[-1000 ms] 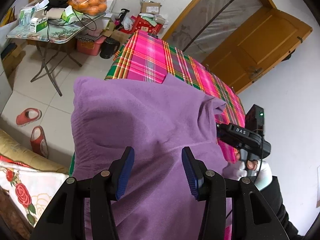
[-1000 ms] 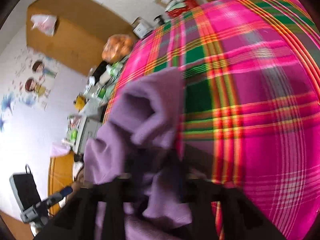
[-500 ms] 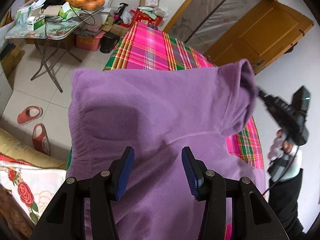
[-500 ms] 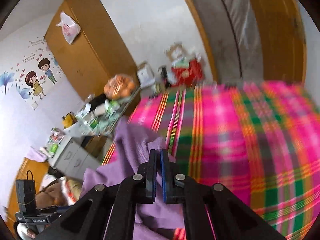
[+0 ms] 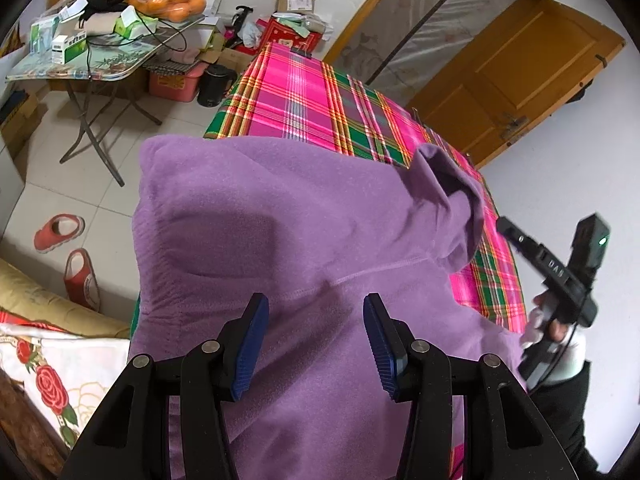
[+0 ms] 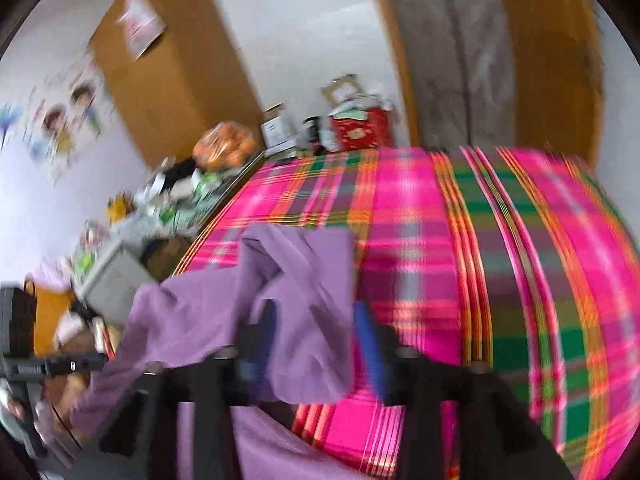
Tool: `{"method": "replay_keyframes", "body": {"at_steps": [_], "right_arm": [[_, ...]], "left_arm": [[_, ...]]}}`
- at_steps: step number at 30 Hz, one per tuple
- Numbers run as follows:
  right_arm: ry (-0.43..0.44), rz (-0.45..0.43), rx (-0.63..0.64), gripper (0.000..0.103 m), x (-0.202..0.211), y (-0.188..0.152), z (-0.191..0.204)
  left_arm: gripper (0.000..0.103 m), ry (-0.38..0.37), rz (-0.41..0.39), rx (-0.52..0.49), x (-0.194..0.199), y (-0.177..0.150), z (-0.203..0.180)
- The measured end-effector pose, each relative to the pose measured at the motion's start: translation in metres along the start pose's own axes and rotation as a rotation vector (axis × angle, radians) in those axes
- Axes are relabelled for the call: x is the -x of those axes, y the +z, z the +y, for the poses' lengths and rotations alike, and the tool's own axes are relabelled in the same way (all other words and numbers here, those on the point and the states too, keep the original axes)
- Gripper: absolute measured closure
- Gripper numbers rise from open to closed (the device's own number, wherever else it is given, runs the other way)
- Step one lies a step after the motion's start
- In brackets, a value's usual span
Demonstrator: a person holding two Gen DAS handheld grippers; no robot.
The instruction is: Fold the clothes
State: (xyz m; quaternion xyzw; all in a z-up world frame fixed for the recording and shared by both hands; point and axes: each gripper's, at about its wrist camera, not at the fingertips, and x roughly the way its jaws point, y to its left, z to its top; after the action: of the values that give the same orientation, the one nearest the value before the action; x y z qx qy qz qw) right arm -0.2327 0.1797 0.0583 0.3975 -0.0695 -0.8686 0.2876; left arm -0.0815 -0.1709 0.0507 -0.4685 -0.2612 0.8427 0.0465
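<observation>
Your purple fleece top (image 5: 304, 216) lies spread on the plaid bedcover (image 5: 320, 100) so you can fold it. Your left gripper (image 5: 314, 344) hovers above it, fingers wide and holding nothing. The right gripper (image 6: 316, 344), blurred, stands apart around the sleeve (image 6: 304, 280).

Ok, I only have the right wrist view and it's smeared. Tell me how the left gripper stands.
Observer: The left gripper is open, jaws spread above the purple fleece, gripping nothing.
Operator: Report the floor on that side.
Observer: Two red slippers lie on the tiles beside the plaid cover.
Operator: Now describe my right gripper from there.
Observer: The right gripper sits just beside the sleeve cuff, not touching it.
</observation>
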Motion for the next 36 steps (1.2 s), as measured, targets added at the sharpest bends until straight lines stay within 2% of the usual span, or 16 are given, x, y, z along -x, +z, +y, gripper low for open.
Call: {"method": "replay_keyframes", "body": {"at_steps": [2,7,10,12,13,17,21,24,27,32,36], "right_arm": [[0.019,0.033,-0.055,0.054,-0.01,-0.01,-0.014],[0.04,0.124,-0.039,0.053,-0.036,-0.03,-0.014],[-0.003,0.17,0.004,0.056,-0.051,-0.034,-0.006],[-0.041,0.203,0.036,0.099,-0.061,-0.037,0.001],[-0.053,0.199,0.048,0.1,-0.061,-0.034,0.002],[-0.094,0.114,0.093,0.1,-0.039,-0.012,0.005],[-0.223,-0.03,0.203,0.1,-0.001,0.02,0.017],[-0.313,-0.14,0.239,0.1,0.028,0.038,0.021],[-0.395,-0.255,0.278,0.1,0.057,0.046,0.023],[-0.547,-0.37,0.354,0.1,0.072,0.055,0.039],[-0.624,-0.469,0.408,0.1,0.09,0.061,0.053]], "left_arm": [[0.052,0.001,0.005,-0.006,-0.002,0.0,0.0],[0.052,0.014,0.019,-0.067,-0.005,-0.005,-0.012],[0.052,0.026,0.022,-0.102,-0.008,-0.009,-0.018],[0.052,0.035,0.022,-0.121,-0.011,-0.01,-0.02],[0.052,0.04,0.022,-0.129,-0.012,-0.011,-0.02],[0.052,0.051,0.026,-0.148,-0.013,-0.013,-0.022],[0.052,0.046,0.029,-0.159,-0.013,-0.014,-0.025],[0.052,0.042,0.028,-0.16,-0.013,-0.014,-0.025],[0.052,0.045,0.028,-0.151,-0.013,-0.013,-0.024],[0.052,0.057,0.036,-0.143,-0.016,-0.013,-0.022],[0.052,0.07,0.042,-0.138,-0.019,-0.012,-0.021]]}}
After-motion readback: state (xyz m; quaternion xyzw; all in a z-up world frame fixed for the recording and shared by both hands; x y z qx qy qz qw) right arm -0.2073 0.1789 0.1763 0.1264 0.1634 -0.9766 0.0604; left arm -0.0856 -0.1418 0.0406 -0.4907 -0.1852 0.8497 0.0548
